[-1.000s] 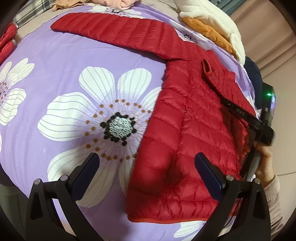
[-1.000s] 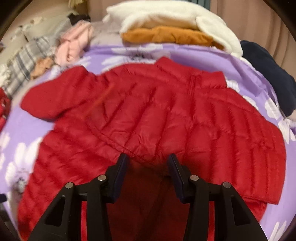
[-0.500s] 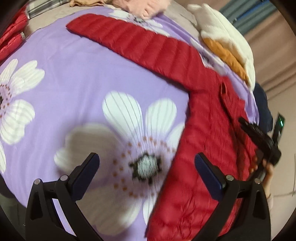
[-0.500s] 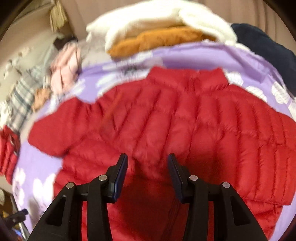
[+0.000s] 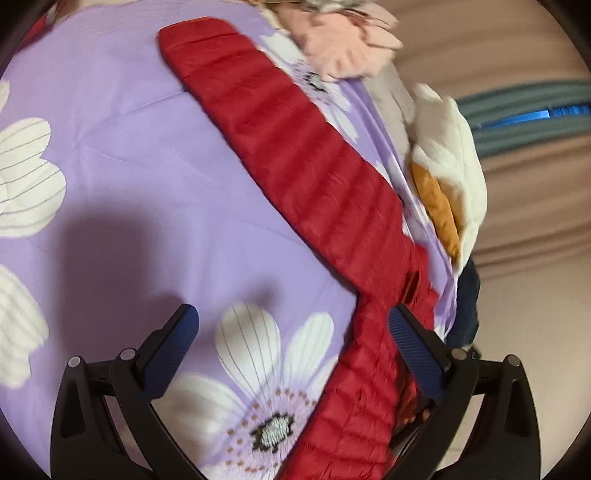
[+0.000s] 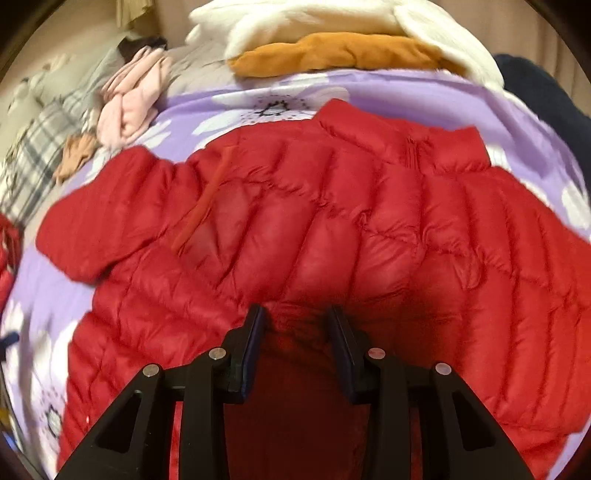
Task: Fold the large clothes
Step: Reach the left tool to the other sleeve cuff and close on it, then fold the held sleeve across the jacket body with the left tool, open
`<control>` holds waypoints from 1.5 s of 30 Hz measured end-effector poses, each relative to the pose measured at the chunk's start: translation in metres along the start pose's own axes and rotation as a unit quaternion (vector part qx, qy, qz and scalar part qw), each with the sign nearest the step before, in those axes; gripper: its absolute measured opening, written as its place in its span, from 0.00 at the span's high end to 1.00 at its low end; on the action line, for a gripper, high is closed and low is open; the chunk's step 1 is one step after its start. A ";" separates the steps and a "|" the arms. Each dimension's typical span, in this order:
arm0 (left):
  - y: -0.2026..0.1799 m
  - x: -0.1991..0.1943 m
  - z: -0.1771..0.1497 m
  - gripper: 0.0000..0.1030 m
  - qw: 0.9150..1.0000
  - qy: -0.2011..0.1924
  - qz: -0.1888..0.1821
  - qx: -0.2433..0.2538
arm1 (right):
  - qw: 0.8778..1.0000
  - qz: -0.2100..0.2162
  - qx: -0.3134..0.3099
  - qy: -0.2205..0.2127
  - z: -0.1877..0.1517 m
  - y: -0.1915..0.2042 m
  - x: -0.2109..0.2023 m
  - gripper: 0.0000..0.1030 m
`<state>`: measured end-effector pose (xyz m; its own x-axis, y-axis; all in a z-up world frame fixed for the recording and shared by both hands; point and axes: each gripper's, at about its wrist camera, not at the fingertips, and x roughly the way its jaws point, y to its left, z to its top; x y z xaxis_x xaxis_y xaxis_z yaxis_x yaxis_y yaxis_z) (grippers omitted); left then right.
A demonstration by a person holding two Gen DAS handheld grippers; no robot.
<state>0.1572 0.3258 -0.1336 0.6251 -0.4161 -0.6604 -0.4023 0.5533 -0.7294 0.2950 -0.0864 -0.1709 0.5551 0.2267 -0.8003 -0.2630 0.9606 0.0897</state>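
Note:
A red puffer jacket lies spread on a purple bedspread with white flowers. Its long sleeve stretches away across the spread in the left wrist view. My left gripper is open and empty above the spread, its right finger over the jacket's armpit. My right gripper has its jaws narrowed on a fold of the jacket's lower fabric, holding it over the jacket body. The collar lies at the far side.
A white fleece garment on an orange one lies at the far edge. A pink garment, plaid cloth and a dark navy item lie around the spread.
My left gripper has swung left and forward, away from the jacket body toward the outstretched sleeve. My right gripper has moved a little forward over the jacket, still holding the fold.

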 end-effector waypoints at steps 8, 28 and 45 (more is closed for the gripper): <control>0.024 0.014 0.059 0.00 0.993 -0.044 -0.068 -0.083 | 0.993 0.080 0.026 -0.082 -0.020 -0.005 -0.085 0.62; 0.032 0.042 0.129 0.19 0.983 -0.119 -0.010 -0.141 | 0.989 0.037 0.102 -0.103 -0.090 -0.058 -0.150 0.62; -0.036 0.022 0.117 0.85 0.980 -0.151 0.130 0.011 | 0.989 0.022 0.122 -0.082 -0.115 -0.073 -0.154 0.62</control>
<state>0.2635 0.3816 -0.1009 0.6746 -0.0285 -0.7376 -0.5612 0.6293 -0.5376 0.1378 -0.2098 -0.1222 0.6727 0.2736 -0.6875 -0.1024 0.9546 0.2798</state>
